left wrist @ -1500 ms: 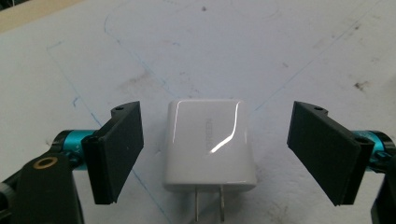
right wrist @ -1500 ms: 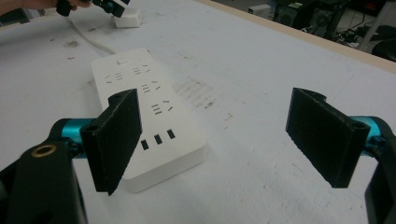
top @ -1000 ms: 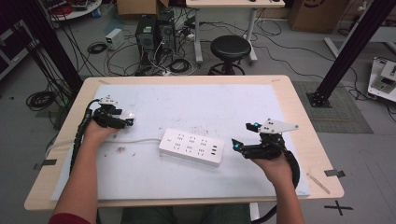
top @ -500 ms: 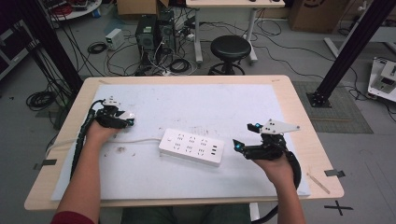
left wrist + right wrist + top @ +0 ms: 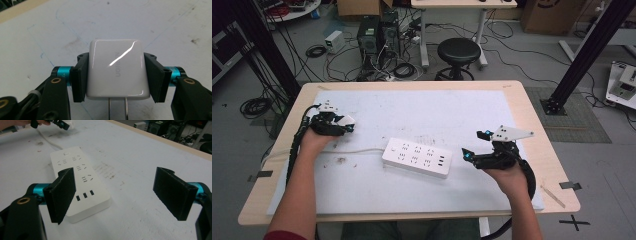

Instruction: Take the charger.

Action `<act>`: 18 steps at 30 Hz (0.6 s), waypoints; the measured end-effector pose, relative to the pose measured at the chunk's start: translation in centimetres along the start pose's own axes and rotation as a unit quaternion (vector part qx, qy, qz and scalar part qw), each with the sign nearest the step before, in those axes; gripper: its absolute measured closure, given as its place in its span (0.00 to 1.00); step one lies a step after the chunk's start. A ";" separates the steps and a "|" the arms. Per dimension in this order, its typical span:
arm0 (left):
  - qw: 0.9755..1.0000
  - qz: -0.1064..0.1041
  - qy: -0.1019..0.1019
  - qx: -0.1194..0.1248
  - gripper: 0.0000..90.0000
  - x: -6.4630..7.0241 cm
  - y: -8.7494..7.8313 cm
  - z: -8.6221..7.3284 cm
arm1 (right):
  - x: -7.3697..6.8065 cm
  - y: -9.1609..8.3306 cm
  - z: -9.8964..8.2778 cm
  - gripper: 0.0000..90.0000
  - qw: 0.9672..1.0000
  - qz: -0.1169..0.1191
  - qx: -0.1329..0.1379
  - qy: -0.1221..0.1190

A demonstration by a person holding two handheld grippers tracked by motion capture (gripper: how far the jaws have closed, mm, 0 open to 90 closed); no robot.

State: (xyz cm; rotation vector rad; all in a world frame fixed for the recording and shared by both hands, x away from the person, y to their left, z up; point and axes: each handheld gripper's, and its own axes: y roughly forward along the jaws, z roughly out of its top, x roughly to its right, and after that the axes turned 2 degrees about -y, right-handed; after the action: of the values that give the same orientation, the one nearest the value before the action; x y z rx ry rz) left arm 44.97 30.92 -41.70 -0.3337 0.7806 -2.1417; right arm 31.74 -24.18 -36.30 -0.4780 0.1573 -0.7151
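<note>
Near the desk's left edge, the left gripper is clamped on a white charger, its pads pressing both flat sides and its prongs pointing back toward the hand, low over the white mat. A white power strip lies at the desk's middle. Just beside the strip's right end, the right gripper is held low with its jaws wide apart around nothing.
</note>
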 end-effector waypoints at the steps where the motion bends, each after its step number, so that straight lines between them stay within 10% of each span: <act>1: 1.000 -0.001 0.001 0.005 0.47 0.2 -0.5 0.2 | 0.1 -0.1 0.3 0.21 1.000 0.005 -0.003 -0.003; 18: 0.996 -0.049 0.043 0.053 0.47 6.5 -8.6 1.9 | 0.0 -0.6 1.4 0.21 0.999 0.036 0.007 -0.010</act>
State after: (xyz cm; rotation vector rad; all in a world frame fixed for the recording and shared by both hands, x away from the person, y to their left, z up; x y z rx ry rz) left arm 36.51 29.16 -35.00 -0.2301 0.7092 -2.2925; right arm 31.80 -24.10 -34.77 -0.4640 0.1491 -0.6398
